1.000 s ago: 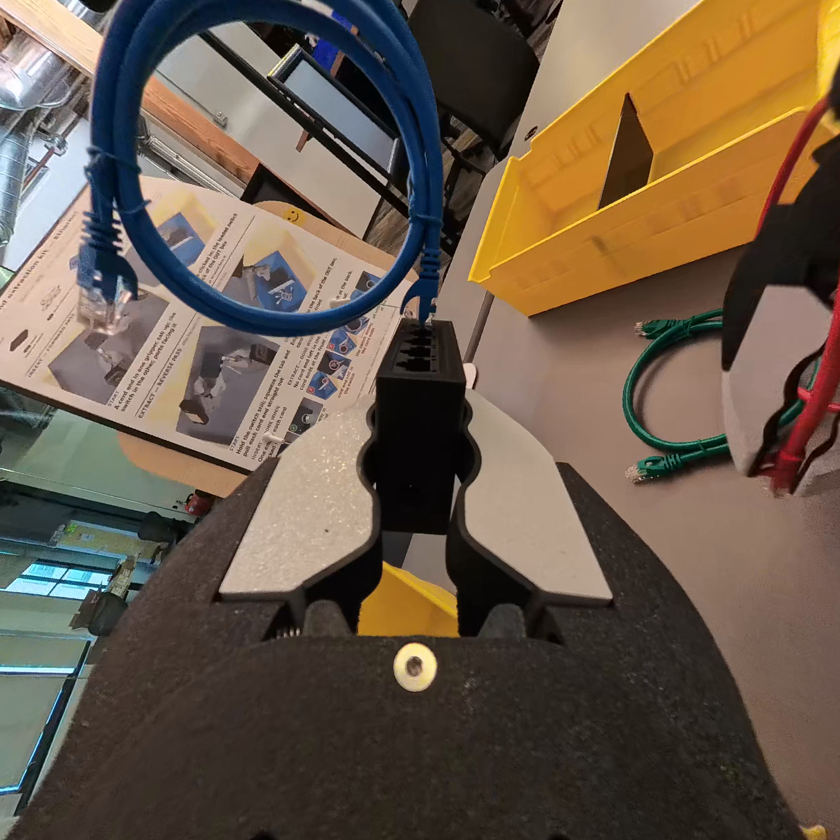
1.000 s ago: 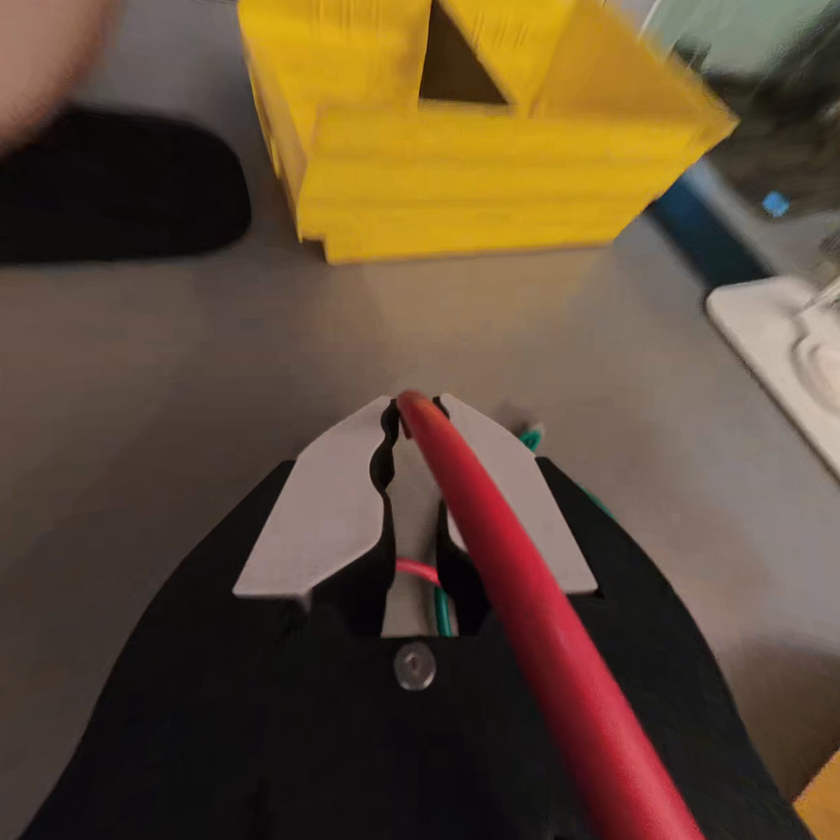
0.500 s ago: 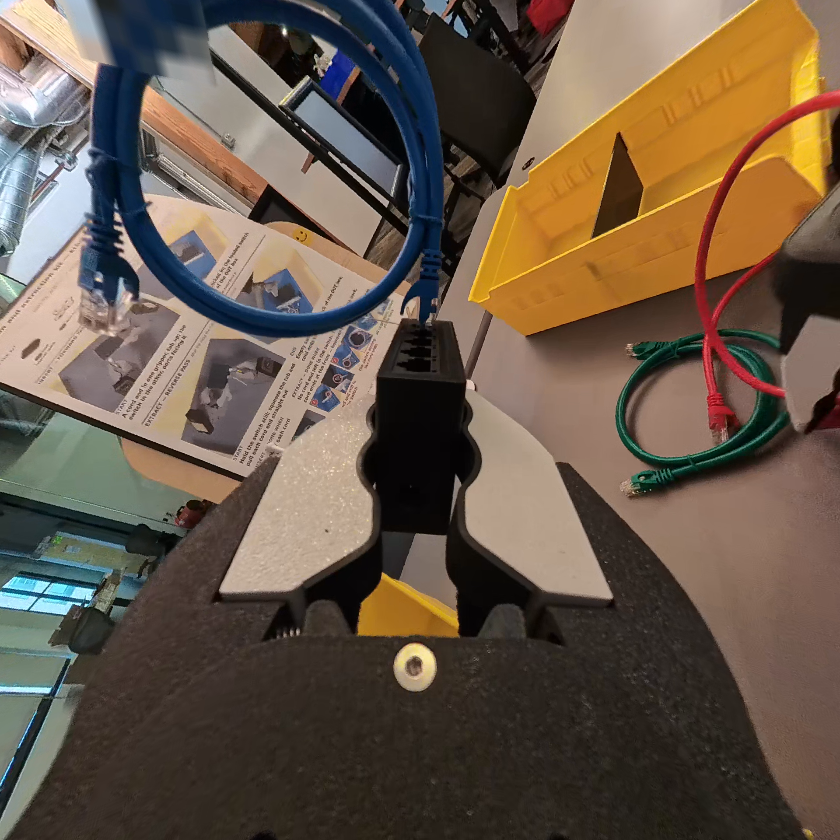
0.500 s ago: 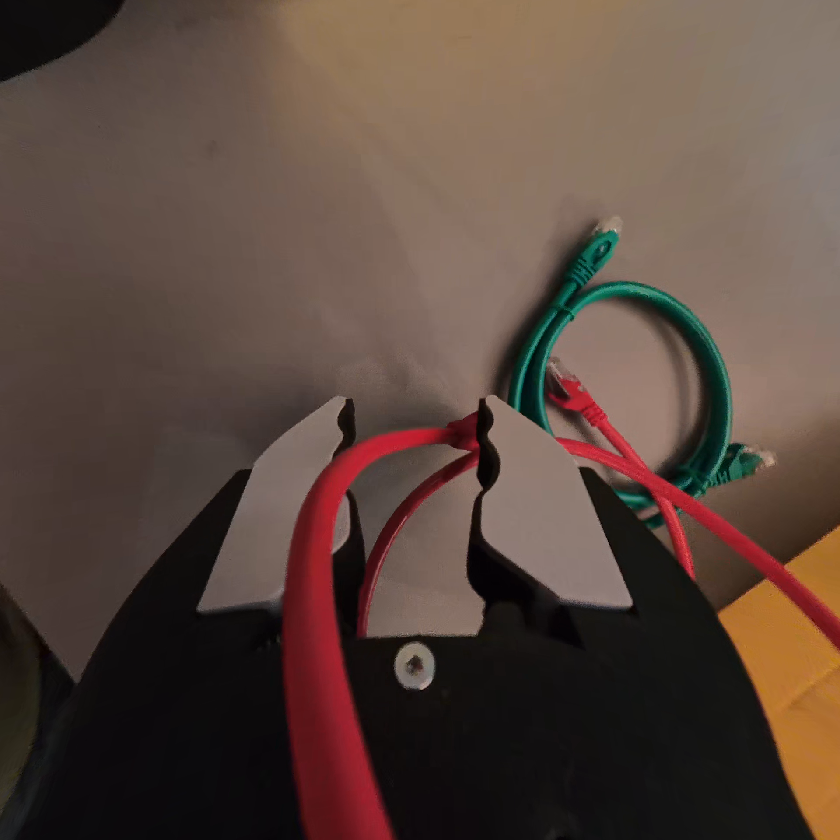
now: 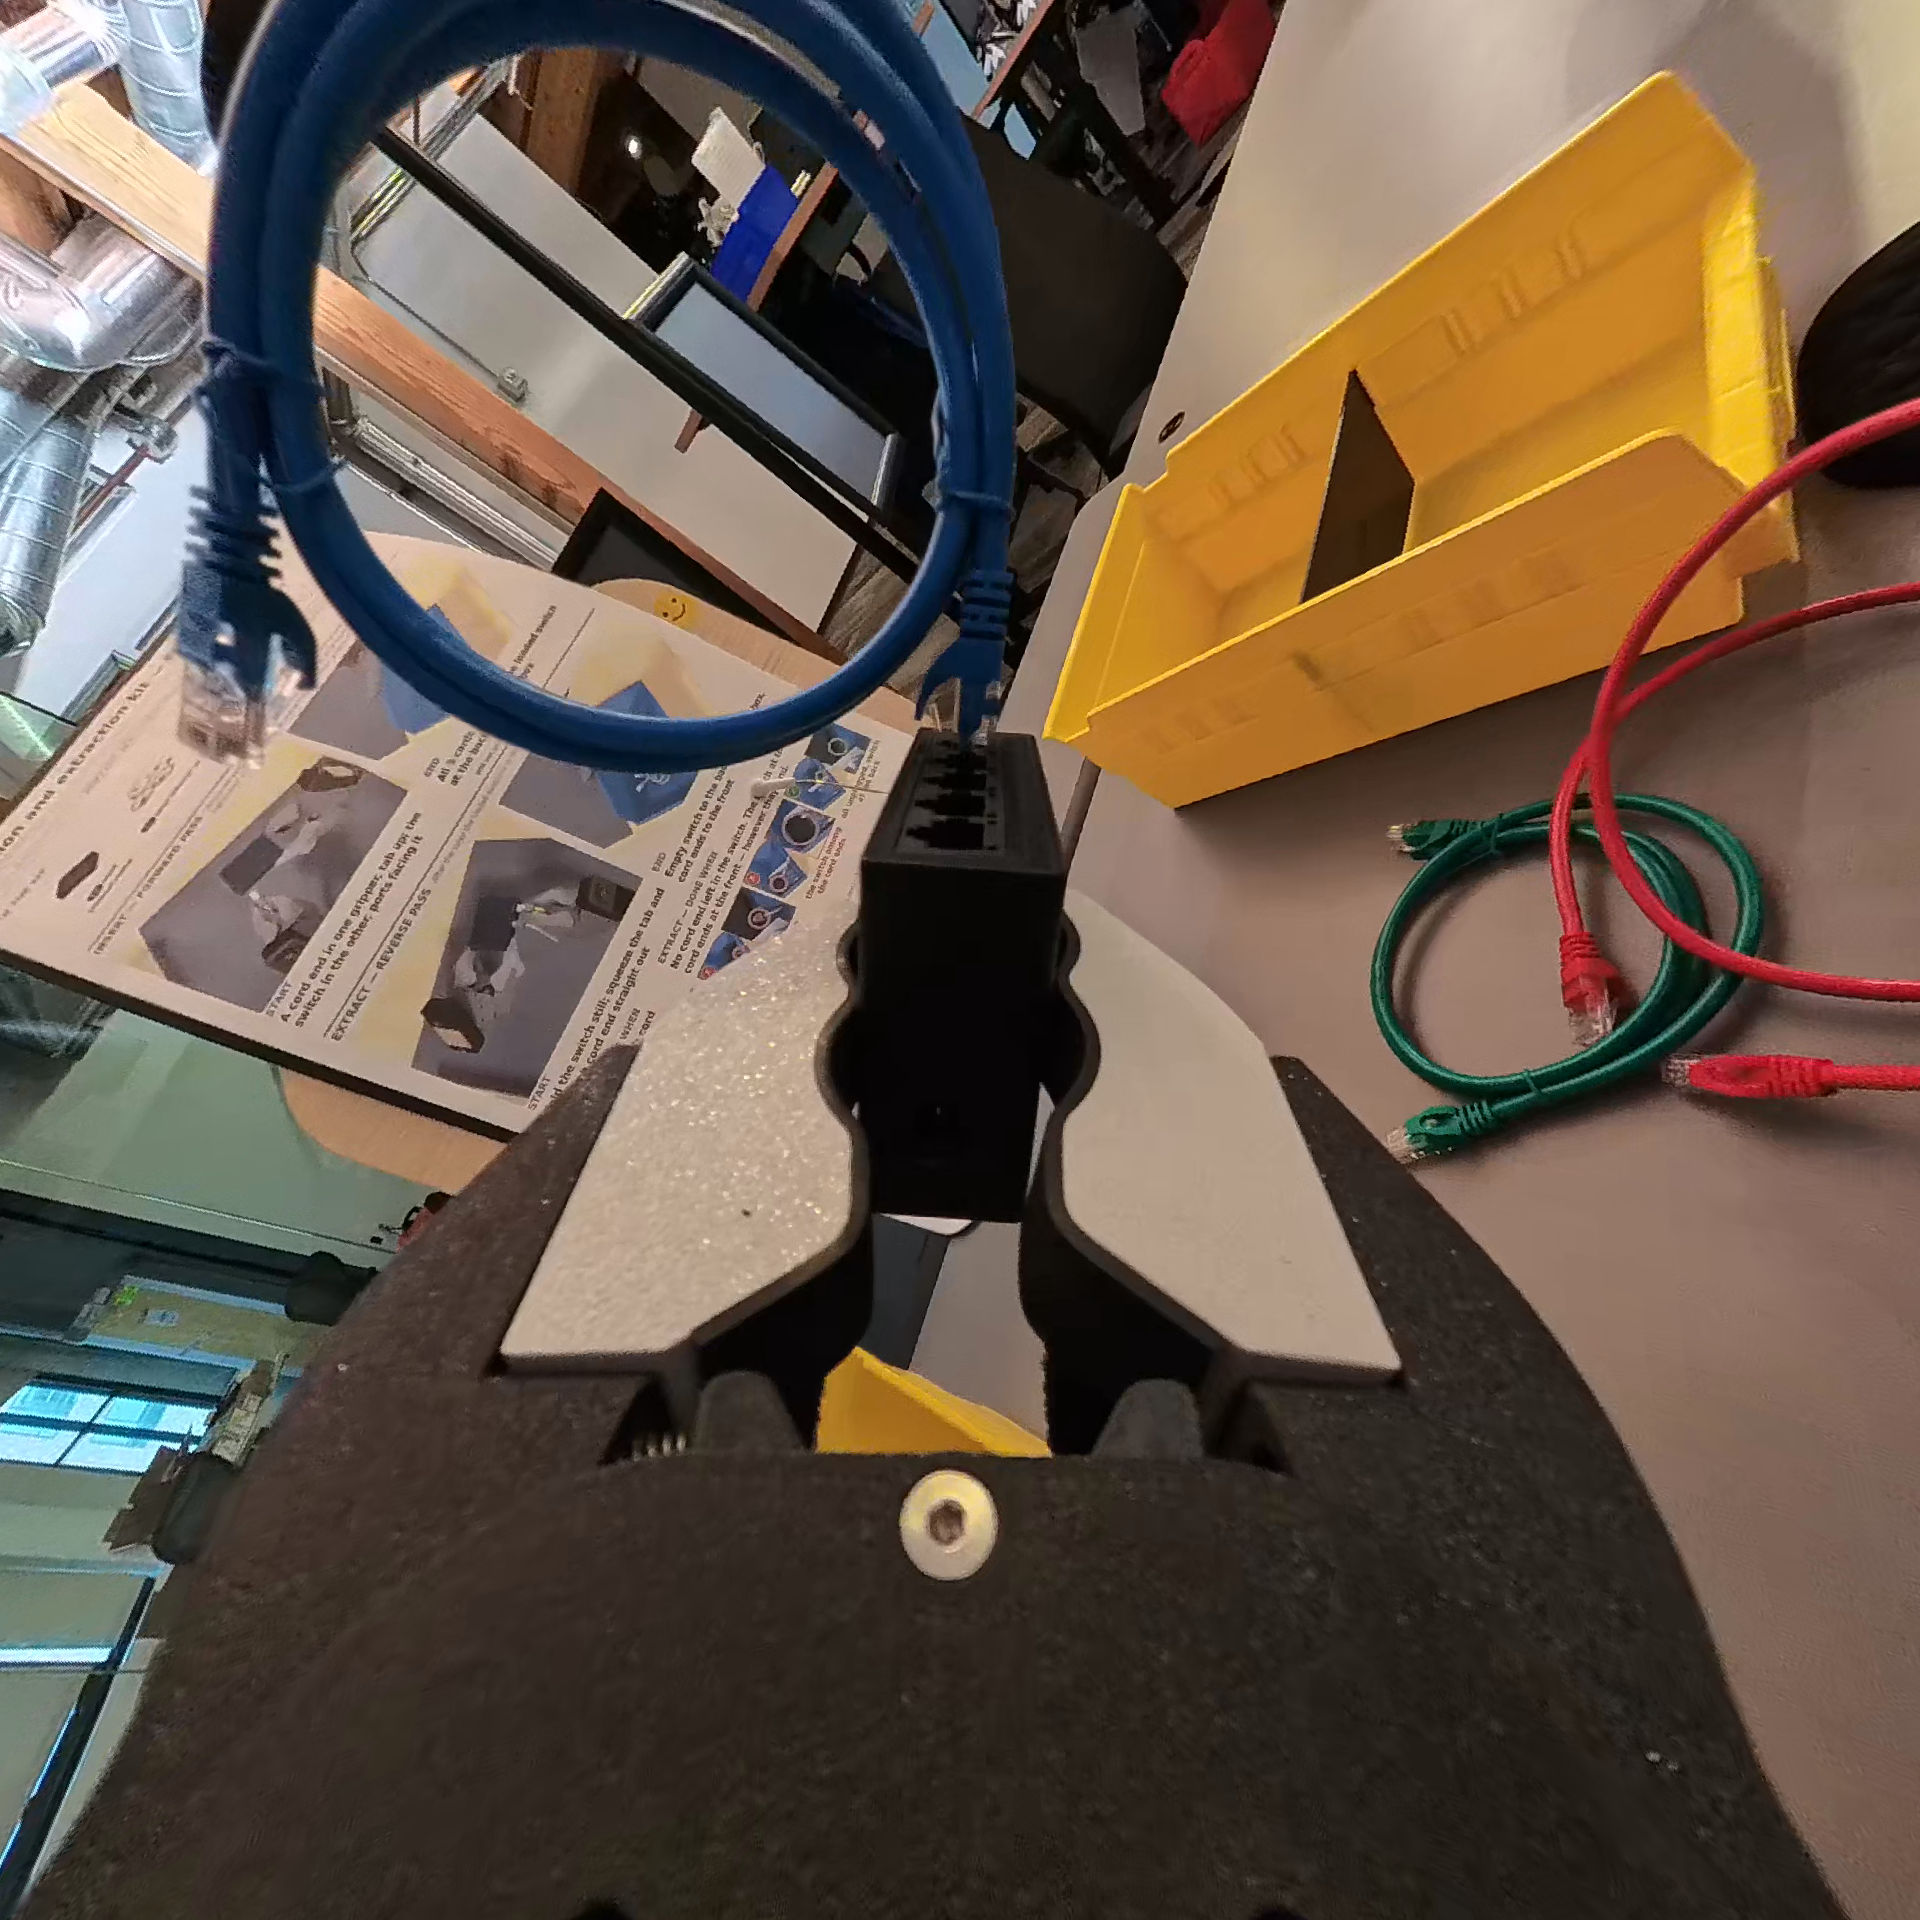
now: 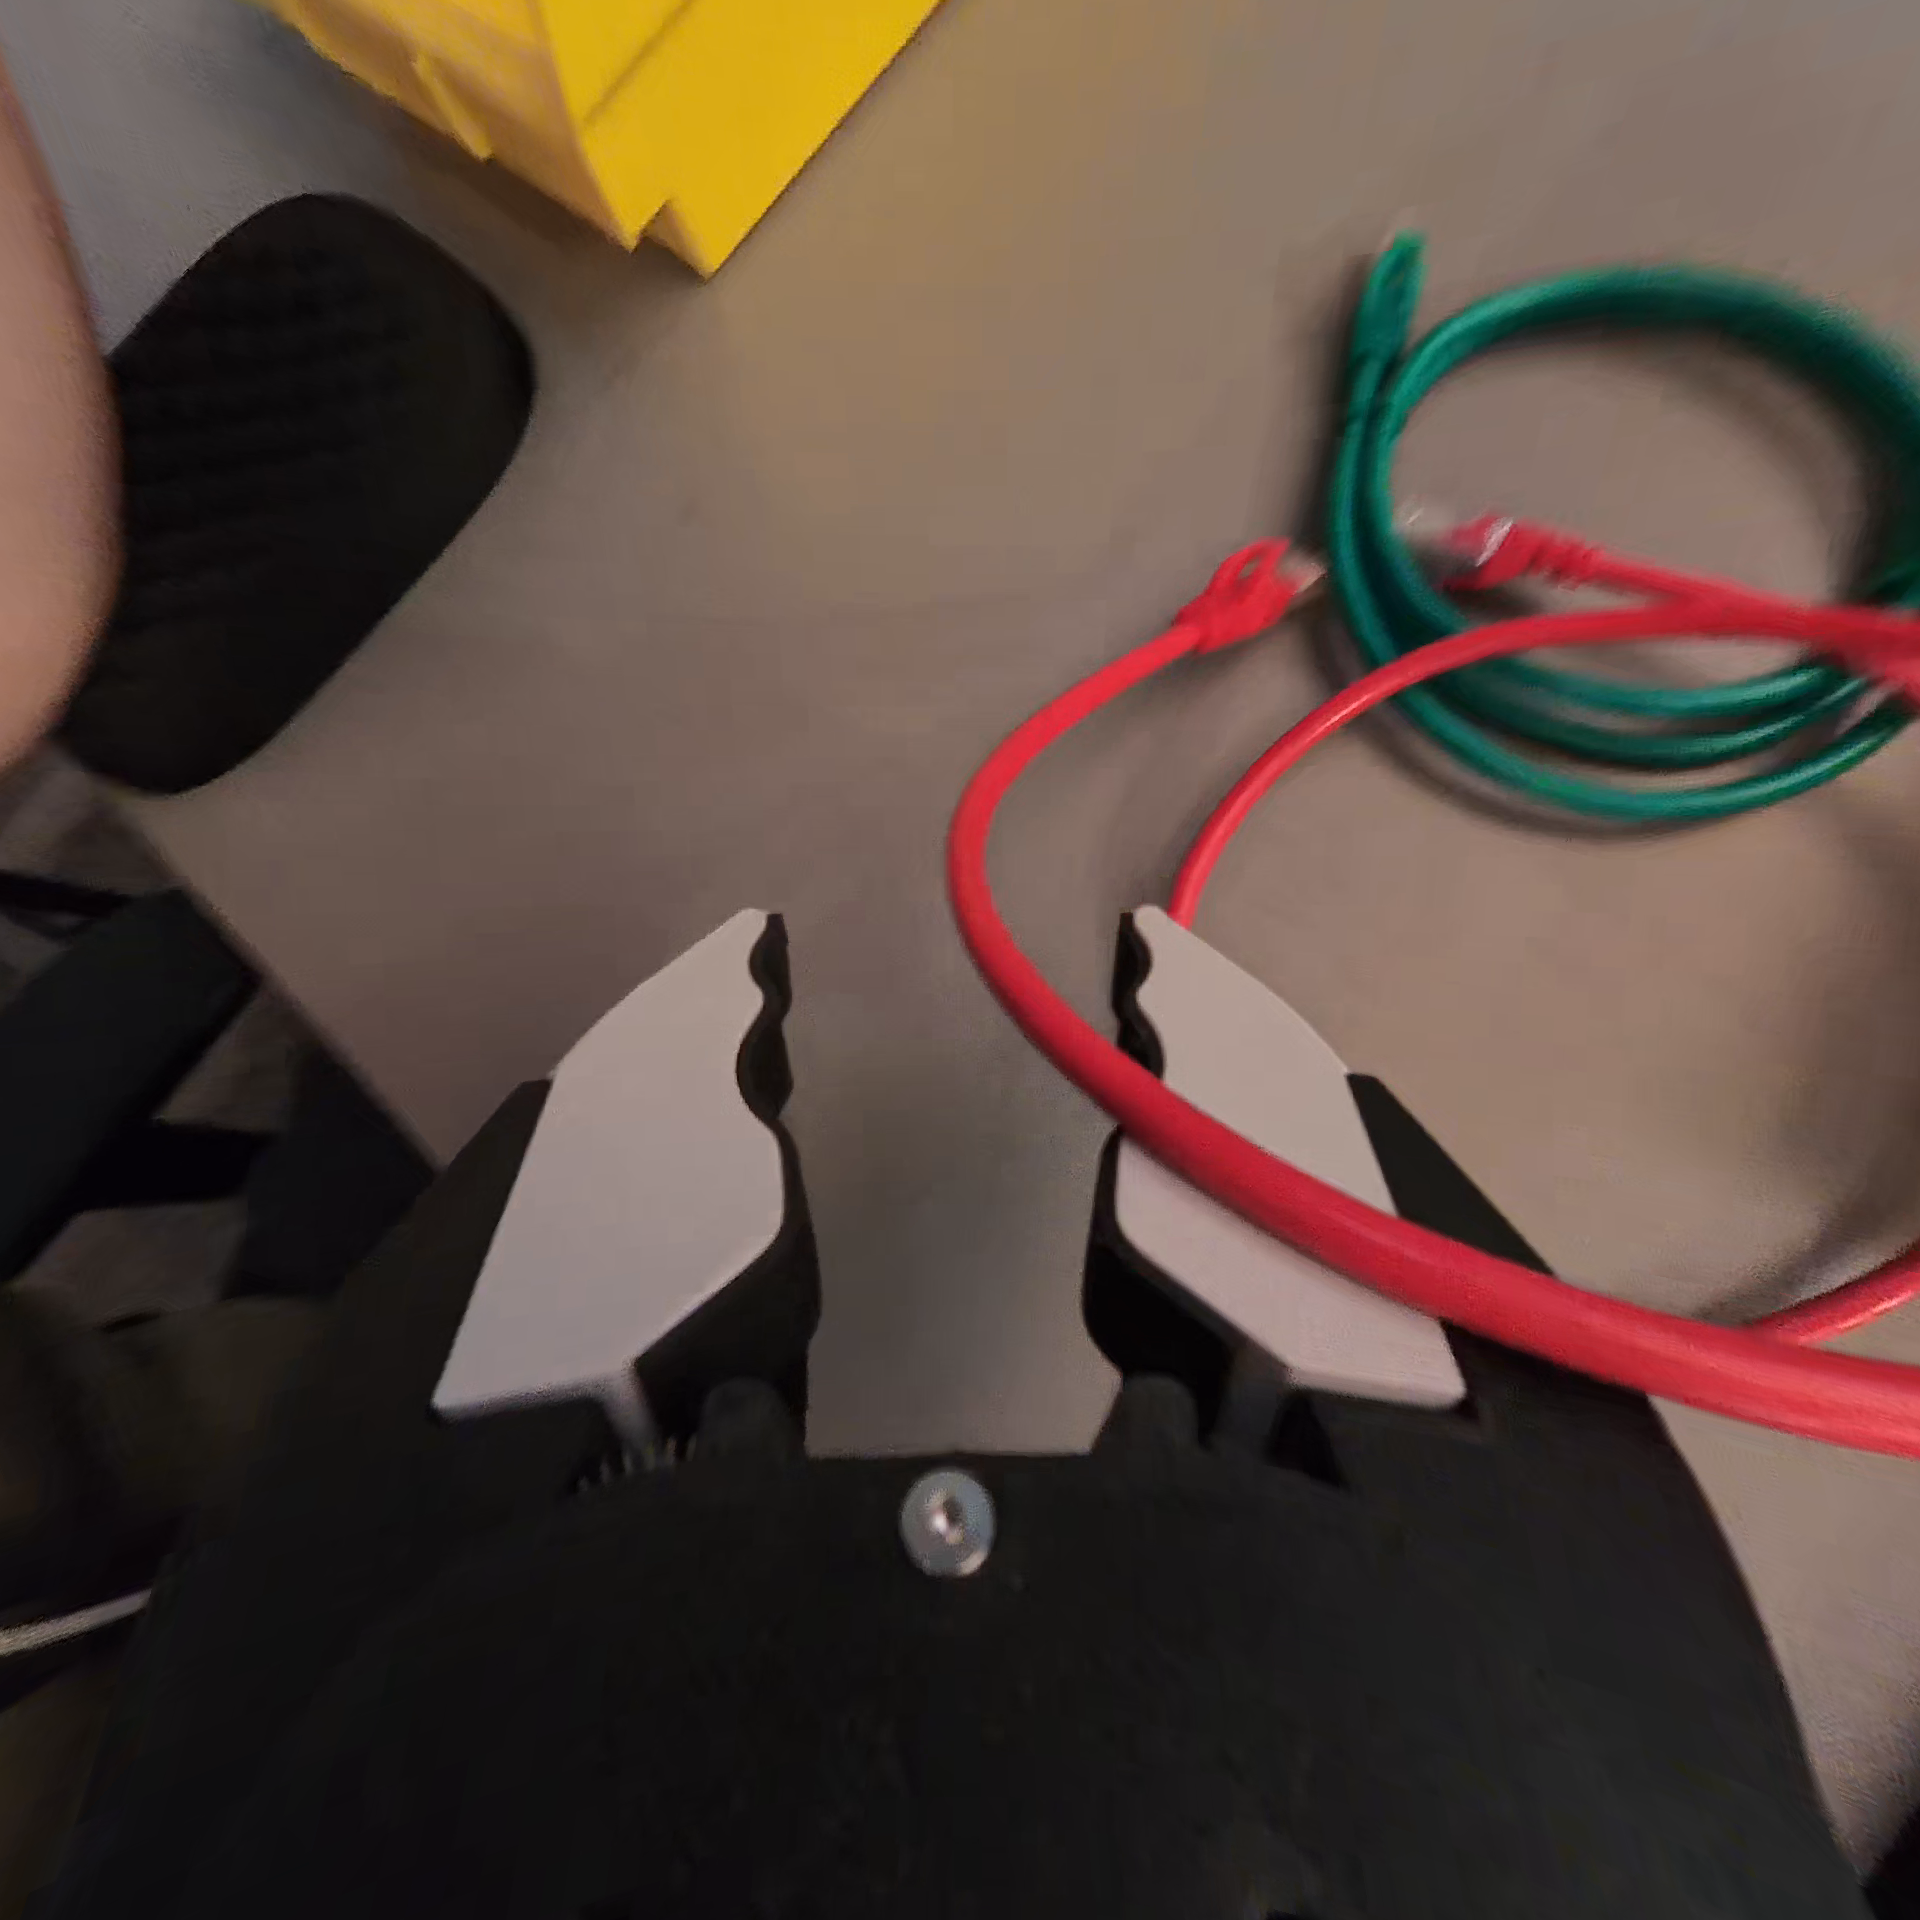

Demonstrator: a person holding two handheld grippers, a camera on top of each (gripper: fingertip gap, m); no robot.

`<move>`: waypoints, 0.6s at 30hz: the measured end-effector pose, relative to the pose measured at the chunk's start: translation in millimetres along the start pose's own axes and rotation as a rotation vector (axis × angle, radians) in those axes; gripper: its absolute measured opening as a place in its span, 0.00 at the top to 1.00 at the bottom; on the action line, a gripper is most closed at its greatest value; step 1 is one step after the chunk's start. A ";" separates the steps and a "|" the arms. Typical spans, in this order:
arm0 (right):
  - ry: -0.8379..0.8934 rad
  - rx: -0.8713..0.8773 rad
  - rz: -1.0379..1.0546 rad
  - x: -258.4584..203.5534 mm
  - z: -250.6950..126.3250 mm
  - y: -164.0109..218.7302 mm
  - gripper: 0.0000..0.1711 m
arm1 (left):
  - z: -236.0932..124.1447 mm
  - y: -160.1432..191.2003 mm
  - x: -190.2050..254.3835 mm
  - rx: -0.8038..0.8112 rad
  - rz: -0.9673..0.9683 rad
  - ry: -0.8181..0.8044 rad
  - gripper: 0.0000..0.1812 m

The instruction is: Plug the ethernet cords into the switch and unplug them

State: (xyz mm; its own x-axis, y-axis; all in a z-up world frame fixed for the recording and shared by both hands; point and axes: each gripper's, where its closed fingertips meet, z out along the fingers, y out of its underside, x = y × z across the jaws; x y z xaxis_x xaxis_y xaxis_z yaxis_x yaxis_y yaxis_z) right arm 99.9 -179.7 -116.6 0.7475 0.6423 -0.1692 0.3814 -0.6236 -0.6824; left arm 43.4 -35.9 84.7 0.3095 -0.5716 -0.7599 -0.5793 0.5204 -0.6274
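Note:
My left gripper (image 5: pixel 961 935) is shut on the black switch (image 5: pixel 961 1049) and holds it upright above the table, ports facing up. A coiled blue cord (image 5: pixel 582 717) stands above it with one plug in the far port (image 5: pixel 977 717); its other plug (image 5: pixel 223 665) hangs free at the left. My right gripper (image 6: pixel 951 935) is open and holds nothing. The red cord (image 6: pixel 1039 1018) drapes across its right finger (image 6: pixel 1247 1049) and runs over the coiled green cord (image 6: pixel 1558 717) on the table. Both cords also show in the left wrist view: red (image 5: pixel 1600 831), green (image 5: pixel 1455 1081).
A yellow bin (image 5: pixel 1455 520) stands at the back of the grey table (image 5: pixel 1558 1351), and its corner shows in the right wrist view (image 6: pixel 675 104). An illustrated instruction sheet (image 5: pixel 416 831) stands at the left. A black rounded object (image 6: pixel 291 488) and a hand (image 6: pixel 42 416) lie left of my right gripper. The left gripper's tips are roughly 25 centimetres from the right gripper's.
My right gripper opened and let go of the red cord, which now lies on the table over the green cord. It has left the left wrist view. The left gripper still holds the switch.

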 end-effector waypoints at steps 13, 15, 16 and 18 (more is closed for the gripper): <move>-0.128 -0.206 -0.066 -41.1 -61.4 52.0 0.76 | 0.8 -6.8 2.8 0.012 0.009 0.002 0.84; 0.071 -0.019 -0.247 -25.4 -55.5 15.6 0.76 | 1.3 -8.9 1.4 0.016 0.009 -0.013 0.83; 0.157 0.089 -0.294 -18.7 -50.7 -5.3 0.76 | 1.1 -9.8 0.4 0.017 0.007 -0.021 0.83; 0.246 0.216 -0.287 -8.6 -29.7 -33.1 0.76 | -0.1 -11.6 -2.5 0.023 -0.002 -0.041 0.84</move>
State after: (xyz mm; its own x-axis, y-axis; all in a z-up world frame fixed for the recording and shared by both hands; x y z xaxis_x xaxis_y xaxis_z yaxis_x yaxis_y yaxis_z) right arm 97.0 -177.8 -71.4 0.7449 0.6345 0.2062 0.4901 -0.3108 -0.8144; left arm 49.2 -40.6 93.8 0.3416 -0.5466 -0.7646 -0.5612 0.5339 -0.6324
